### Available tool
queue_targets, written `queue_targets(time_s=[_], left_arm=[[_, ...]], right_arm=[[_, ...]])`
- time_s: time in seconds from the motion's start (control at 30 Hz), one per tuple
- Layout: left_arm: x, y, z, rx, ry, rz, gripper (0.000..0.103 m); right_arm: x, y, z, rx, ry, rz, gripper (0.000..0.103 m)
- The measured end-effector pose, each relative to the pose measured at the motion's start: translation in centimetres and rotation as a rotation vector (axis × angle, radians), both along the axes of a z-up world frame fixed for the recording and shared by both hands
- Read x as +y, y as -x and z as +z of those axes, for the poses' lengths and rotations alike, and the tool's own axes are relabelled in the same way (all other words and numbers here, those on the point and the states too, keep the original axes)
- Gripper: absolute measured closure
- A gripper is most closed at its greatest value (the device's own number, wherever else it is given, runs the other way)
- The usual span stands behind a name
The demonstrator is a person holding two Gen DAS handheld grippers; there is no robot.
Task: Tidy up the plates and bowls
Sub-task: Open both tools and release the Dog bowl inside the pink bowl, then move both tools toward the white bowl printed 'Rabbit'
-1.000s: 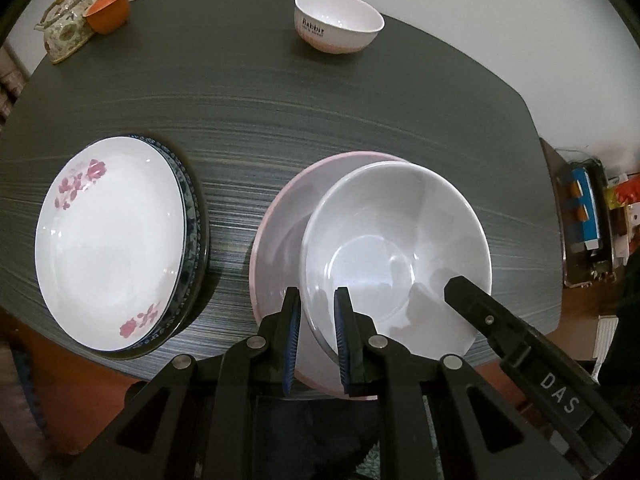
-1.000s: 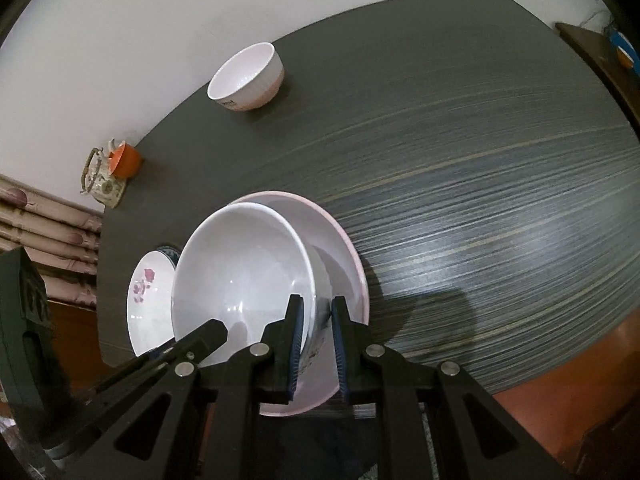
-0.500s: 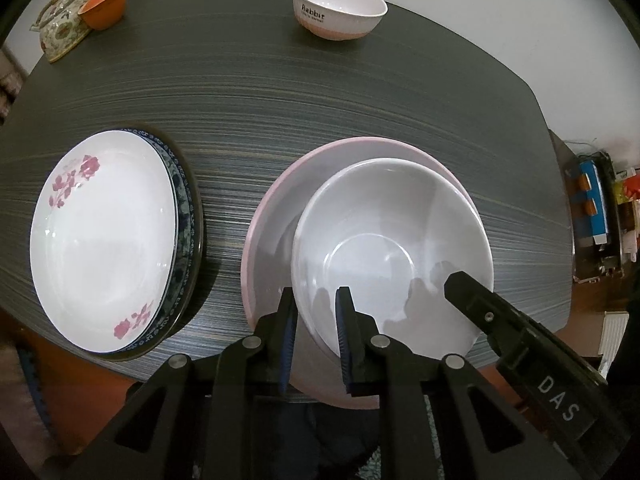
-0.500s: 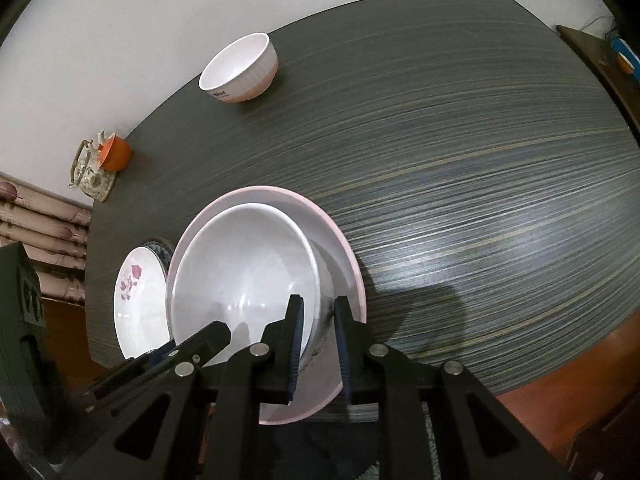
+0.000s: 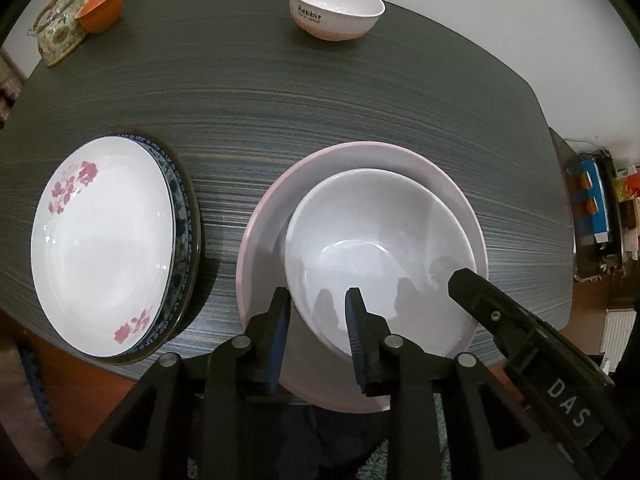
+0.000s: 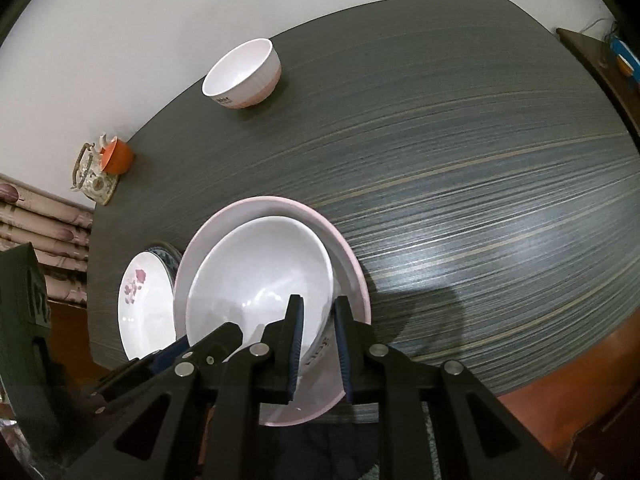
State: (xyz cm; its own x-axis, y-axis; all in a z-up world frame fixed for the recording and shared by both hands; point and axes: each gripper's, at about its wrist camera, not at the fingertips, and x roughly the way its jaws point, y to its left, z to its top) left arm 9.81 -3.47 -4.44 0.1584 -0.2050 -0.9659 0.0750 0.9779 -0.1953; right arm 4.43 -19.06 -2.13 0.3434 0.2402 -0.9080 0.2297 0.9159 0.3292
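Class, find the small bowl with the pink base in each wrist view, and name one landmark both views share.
Left wrist view: small bowl at top centre, by the table's far edge.
Right wrist view: small bowl at upper left, near the wall.
Shared landmark: orange cup beside the teapot.

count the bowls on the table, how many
2. A large white bowl sits in the pink plate at the near edge, gripper fingers on either side of its rim. A small Rabbit bowl stands alone at the far edge. None seem hidden.

White bowl (image 5: 380,248): upright, nested in pink plate (image 5: 264,240). Floral plate (image 5: 100,240) atop blue-rimmed plate (image 5: 182,200) (left). Small bowl (image 5: 334,8), far edge.
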Motion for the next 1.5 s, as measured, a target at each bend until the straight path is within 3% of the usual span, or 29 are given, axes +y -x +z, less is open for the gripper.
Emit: queue_targets(time_s=[0.43, 0.6, 0.83, 1.23, 1.5], left_arm=[[0.2, -0.1, 0.5, -0.012, -0.003, -0.005, 0.072], [0.0, -0.1, 0.7, -0.02, -0.002, -0.008, 0.071], [0.3, -0.1, 1.4, -0.054, 0.0, -0.018, 0.068], [0.2, 0.1, 3.8, -0.171, -0.035, -0.042, 0.064], [1.4, -1.3, 4.3, -0.185, -0.059, -0.013, 0.061]], right_arm=[[-0.4, 0.4, 0.4, 0.008, -0.014, 0.0, 0.085], [-0.2, 0.6, 0.6, -0.001, -0.014, -0.001, 0.079], [-0.2, 0.6, 1.5, -0.031, -0.006, -0.003, 0.074], [-1.1, -0.2, 3.6, -0.12, 0.014, 0.015, 0.074], [-1.7, -1.7, 4.3, -0.137, 0.0, 0.044, 0.074]])
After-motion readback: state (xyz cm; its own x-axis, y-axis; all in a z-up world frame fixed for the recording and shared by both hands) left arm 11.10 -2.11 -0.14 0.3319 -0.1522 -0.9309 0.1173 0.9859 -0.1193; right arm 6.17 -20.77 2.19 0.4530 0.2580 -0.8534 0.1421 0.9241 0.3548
